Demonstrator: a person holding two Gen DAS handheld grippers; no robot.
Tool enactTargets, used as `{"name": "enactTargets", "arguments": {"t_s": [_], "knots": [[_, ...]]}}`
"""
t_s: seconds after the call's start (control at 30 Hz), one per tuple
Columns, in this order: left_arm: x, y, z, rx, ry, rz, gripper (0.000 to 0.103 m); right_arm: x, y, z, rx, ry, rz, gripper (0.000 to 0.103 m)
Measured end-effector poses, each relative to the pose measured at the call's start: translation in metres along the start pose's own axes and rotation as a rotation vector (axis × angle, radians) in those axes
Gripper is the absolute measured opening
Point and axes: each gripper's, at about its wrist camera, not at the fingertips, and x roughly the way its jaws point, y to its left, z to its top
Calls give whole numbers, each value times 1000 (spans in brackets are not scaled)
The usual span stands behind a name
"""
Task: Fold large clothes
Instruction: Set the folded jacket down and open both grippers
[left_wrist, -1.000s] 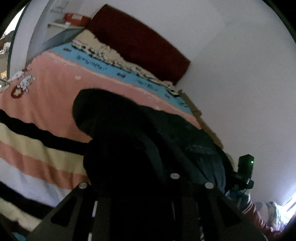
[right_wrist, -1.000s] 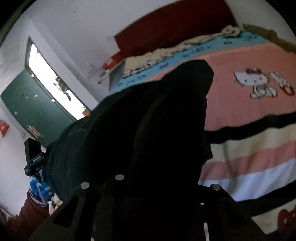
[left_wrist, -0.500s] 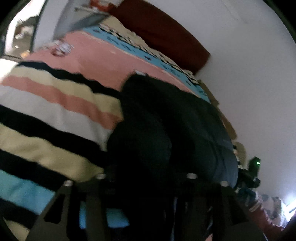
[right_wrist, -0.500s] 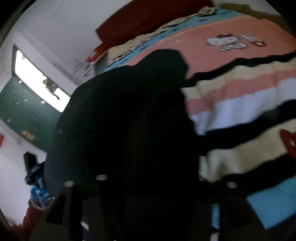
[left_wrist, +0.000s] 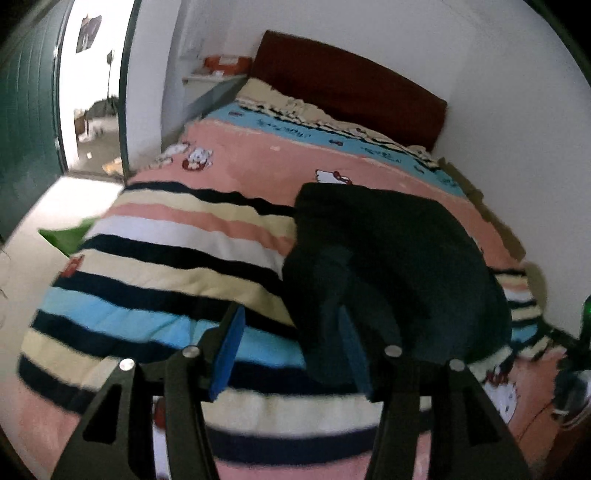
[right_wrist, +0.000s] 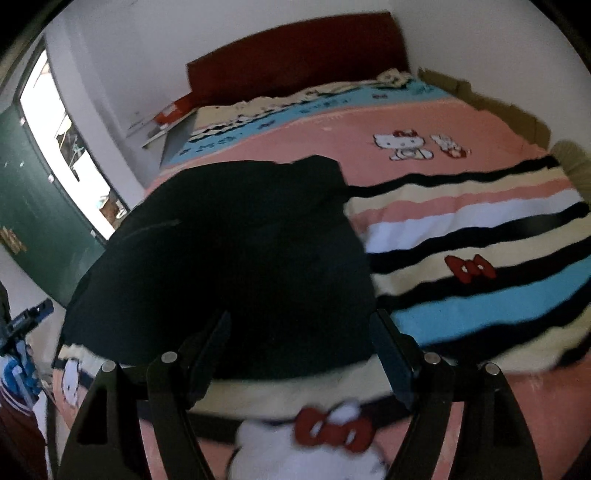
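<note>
A large black garment (left_wrist: 399, 266) lies in a folded heap on the striped bedspread (left_wrist: 177, 258); it also shows in the right wrist view (right_wrist: 229, 266). My left gripper (left_wrist: 291, 332) is open, its blue-padded fingers (left_wrist: 227, 347) apart just in front of the garment's near left edge, holding nothing. My right gripper (right_wrist: 303, 339) is open too, its fingers spread at the garment's near edge, over the bedspread (right_wrist: 480, 236).
A dark red headboard (left_wrist: 347, 85) stands at the far end against a white wall. An open green door (right_wrist: 33, 206) and doorway are to the left. A shelf with a red box (left_wrist: 225, 64) is beside the headboard. Cardboard (right_wrist: 491, 99) lines the bed's far side.
Both grippers were shut on the black garment and carried it down toward the near end of the bed. Now both have opened and pulled back, and the garment lies on the bedspread.
</note>
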Motion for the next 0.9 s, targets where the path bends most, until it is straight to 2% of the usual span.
{"name": "enactTargets", "arguments": {"t_s": [0.17, 0.37, 0.43, 0.6, 0.77, 0.9], "knots": [[-60, -36, -34, 2, -48, 9, 61, -51, 55, -33, -79, -46, -76, 84], [-120, -80, -73, 58, -108, 32, 68, -119, 110, -71, -180, -170, -129, 101], [-138, -95, -85, 81, -132, 51, 69, -141, 127, -86, -219, -215, -142, 102], [-176, -132, -110, 158, -215, 154, 69, -173, 150, -114, -281, -281, -171, 102], [-206, -156, -133, 187, -284, 197, 69, -197, 161, -138, -312, -344, -193, 102], [-225, -167, -146, 196, -365, 262, 69, -213, 160, -150, -311, -398, -214, 102]]}}
